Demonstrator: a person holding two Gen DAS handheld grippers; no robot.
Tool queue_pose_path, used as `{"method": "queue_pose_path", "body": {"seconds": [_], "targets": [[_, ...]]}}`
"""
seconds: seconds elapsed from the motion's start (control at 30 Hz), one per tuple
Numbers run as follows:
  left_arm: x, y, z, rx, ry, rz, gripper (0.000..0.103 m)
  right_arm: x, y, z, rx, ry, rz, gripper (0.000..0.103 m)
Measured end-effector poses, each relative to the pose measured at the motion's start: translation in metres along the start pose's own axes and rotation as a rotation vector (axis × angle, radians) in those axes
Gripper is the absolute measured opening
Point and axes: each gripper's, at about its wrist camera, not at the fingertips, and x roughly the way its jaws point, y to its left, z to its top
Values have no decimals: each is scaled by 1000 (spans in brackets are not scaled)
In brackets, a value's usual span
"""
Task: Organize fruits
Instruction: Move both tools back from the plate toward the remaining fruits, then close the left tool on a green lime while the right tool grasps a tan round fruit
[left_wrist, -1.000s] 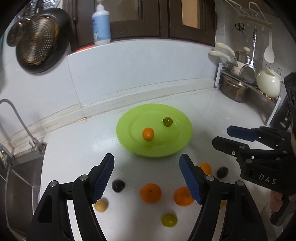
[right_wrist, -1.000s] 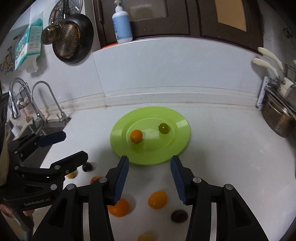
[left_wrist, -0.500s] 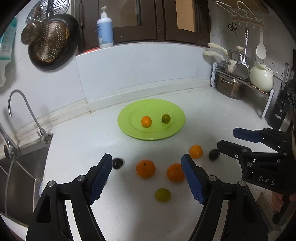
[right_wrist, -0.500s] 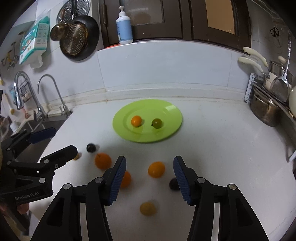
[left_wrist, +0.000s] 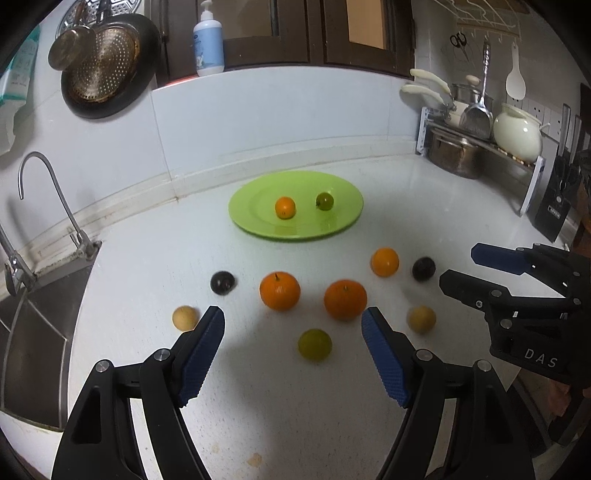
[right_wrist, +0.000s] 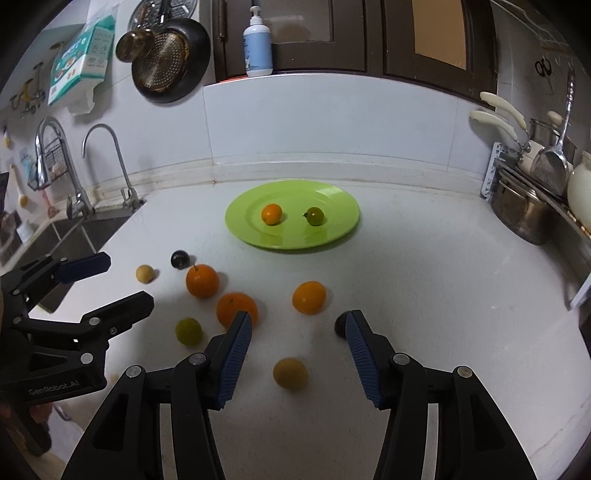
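**Grippers close in on loose fruit**

Two fruits sit on round lime-green plate (left_wrist: 236, 214); rest lie on white counter (right_wrist: 424, 266). Left gripper (left_wrist: 293, 334) & right gripper (right_wrist: 298, 338) both gape, empty. Best approach: straddle one fruit, squeeze gently.
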Motion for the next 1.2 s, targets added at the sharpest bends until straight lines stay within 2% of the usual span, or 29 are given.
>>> {"method": "queue_pose_path", "body": {"seconds": [0.33, 0.63, 0.7, 0.93, 1.0, 1.1, 1.2], "targets": [[25, -3, -18, 8, 78, -16, 74, 22, -3, -20, 29, 74, 37, 54], [49, -7, -24, 9, 146, -59, 55, 40, -6, -34, 57, 133, 62, 53], [52, -8, -23, 11, 150, -63, 52, 43, -6, -36, 59, 143, 64, 48], [61, -9, -20, 10, 160, -72, 44, 50, -10, -36, 66, 158, 74, 43], [64, -9, -19, 8, 168, -73, 39, 52, -9, -36, 65, 162, 76, 42], [67, -8, -20, 1, 183, -80, 32, 55, -9, -36, 64, 170, 84, 36], [69, -9, -21, -2, 189, -86, 30, 57, -9, -36, 61, 178, 89, 31]]}}
